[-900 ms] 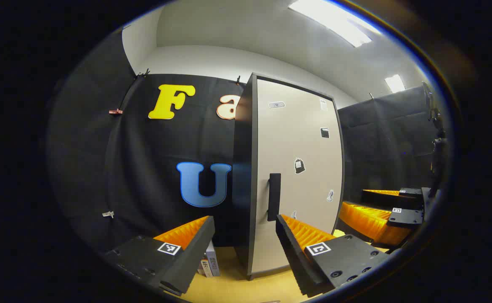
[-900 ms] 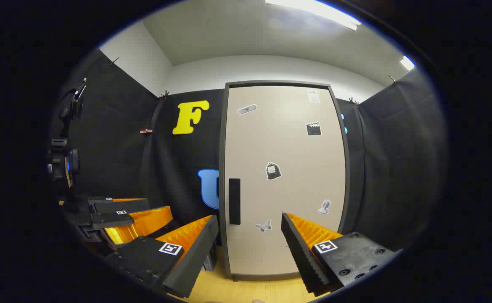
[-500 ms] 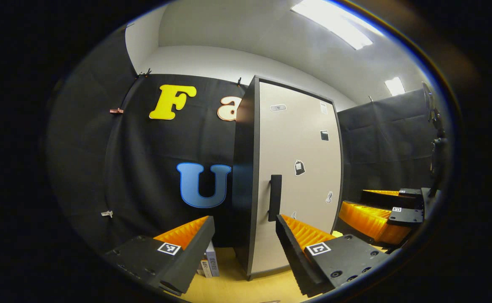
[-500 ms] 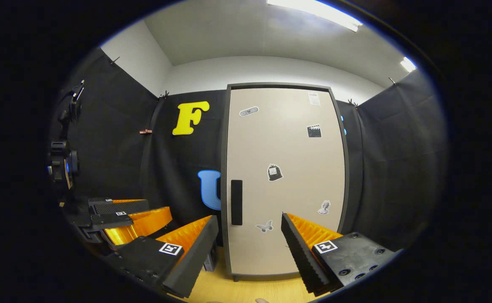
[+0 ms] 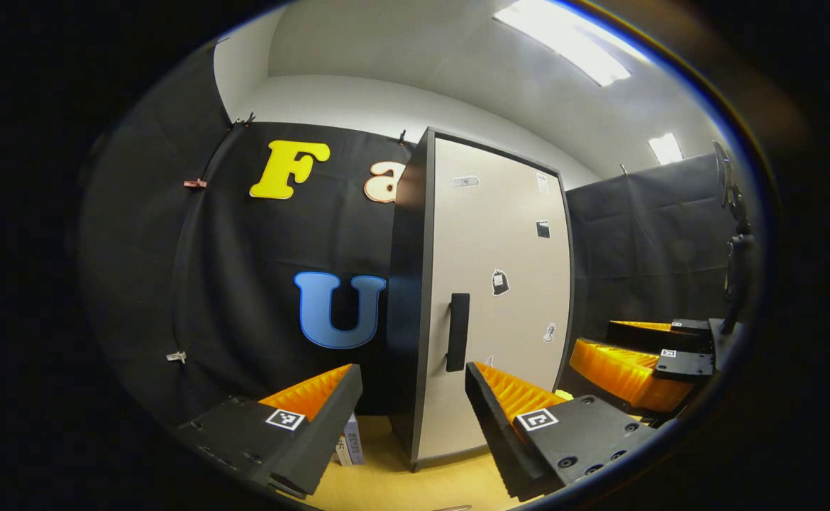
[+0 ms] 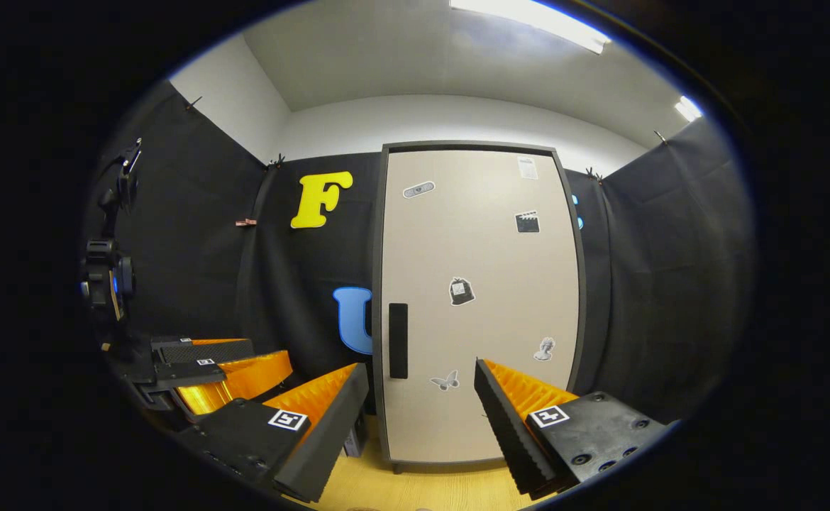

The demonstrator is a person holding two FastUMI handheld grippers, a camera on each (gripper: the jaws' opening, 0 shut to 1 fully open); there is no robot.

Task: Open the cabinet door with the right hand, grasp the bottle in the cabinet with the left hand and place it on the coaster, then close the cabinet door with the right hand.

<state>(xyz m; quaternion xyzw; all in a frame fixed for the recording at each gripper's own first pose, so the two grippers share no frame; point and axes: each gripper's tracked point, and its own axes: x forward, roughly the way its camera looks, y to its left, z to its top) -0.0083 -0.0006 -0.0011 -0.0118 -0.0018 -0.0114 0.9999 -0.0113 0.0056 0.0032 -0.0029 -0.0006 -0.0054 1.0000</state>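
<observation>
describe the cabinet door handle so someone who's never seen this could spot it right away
Find the tall cabinet standing against the black cloth wall; its pale beige door is shut. The handle is a dark upright bar near the door's left edge, below mid-height. Unlike the small stickers scattered over the door, it is long, plain and stands proud.

The right gripper view faces the tall beige cabinet door (image 6: 482,305) with its dark frame almost head-on, from low above the pale wooden tabletop (image 6: 415,486) and a little way back. The left gripper view looks from further left, so it catches the same door (image 5: 493,284) at a slant along with the cabinet's dark side panel (image 5: 404,298). Both views share that door, its black vertical handle (image 6: 398,341) and the tabletop.
</observation>
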